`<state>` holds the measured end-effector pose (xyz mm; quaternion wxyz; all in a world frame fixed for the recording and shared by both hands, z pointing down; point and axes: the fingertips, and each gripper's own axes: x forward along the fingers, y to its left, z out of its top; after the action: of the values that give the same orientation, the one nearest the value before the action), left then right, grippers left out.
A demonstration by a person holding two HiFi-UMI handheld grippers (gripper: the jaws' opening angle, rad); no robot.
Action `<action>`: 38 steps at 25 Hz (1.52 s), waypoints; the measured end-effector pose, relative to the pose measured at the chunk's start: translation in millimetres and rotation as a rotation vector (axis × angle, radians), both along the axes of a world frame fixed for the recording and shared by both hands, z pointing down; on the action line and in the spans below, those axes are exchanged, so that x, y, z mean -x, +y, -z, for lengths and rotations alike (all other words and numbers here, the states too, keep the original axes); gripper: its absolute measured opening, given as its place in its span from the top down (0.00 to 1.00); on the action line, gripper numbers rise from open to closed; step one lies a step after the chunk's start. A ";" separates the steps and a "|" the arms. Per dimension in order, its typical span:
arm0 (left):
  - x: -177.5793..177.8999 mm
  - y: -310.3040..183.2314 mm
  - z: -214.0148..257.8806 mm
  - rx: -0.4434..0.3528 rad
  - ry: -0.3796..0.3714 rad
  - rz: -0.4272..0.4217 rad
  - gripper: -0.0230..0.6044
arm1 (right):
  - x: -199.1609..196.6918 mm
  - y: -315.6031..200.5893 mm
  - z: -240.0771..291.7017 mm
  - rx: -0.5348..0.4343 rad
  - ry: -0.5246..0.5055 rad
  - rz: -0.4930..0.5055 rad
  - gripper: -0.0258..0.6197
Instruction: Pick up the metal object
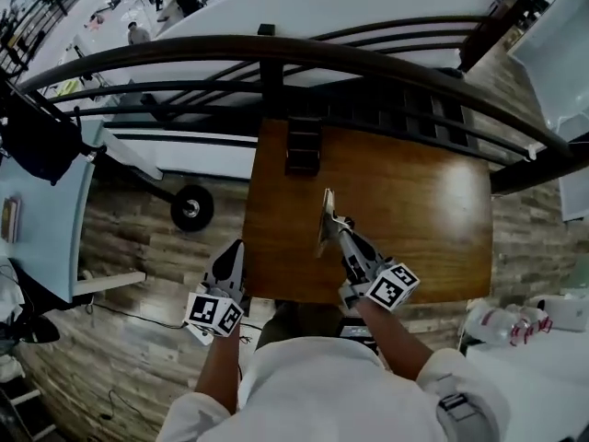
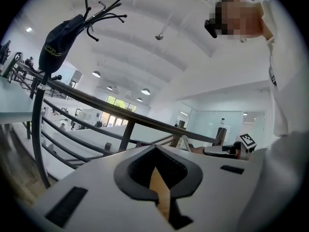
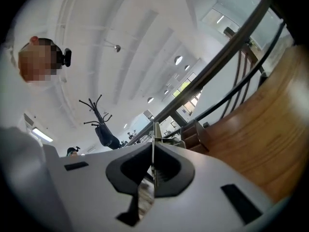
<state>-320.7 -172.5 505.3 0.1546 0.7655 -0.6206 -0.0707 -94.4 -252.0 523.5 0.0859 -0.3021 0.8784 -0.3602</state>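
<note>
The metal object (image 1: 326, 212) is a thin flat strip, and it is not lying free. The right gripper (image 1: 339, 225) is clamped on it, its jaws closed flat against the strip's two faces. In the right gripper view the strip shows edge-on, a bright line running up through the middle of the jaws and out past their tips.

In the head view the strip stands on edge over the near-left part of the table (image 1: 423, 219). Its long axis runs from near to far, in line with the way the gripper points. Most of its length sticks out beyond the fingertips toward the far railing (image 1: 276, 55). Whether its lower edge touches the wood or hangs just above it cannot be told.

The left gripper (image 1: 232, 258) sits to the left, at the table's near-left corner and beyond the edge of the wood. Its jaws are together and hold nothing. It is near the strip but plainly apart from it, and it points the same way, toward the far side.

The pick looks done by the right hand alone. The pinch sits at the strip's near end, with the long free end ahead. Any next move probably depends on keeping the strip from pivoting in the pads.
</note>
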 end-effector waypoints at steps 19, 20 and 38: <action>-15.4 -78.9 -161.2 0.204 -0.191 -0.101 0.94 | 83.4 -83.7 -189.3 0.476 -0.167 0.120 0.92; -12.7 -81.0 -166.5 0.199 -0.193 -0.095 0.94 | 86.8 -82.6 -199.6 0.510 -0.165 0.114 0.92; -2.9 -75.6 -205.0 0.209 -0.166 -0.054 0.94 | 116.9 -100.3 -237.5 0.568 -0.103 0.060 0.92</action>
<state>-317.8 -248.0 710.3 0.1835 0.7649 -0.6144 0.0620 -211.3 -352.3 760.9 0.0317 -0.2692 0.7454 -0.6090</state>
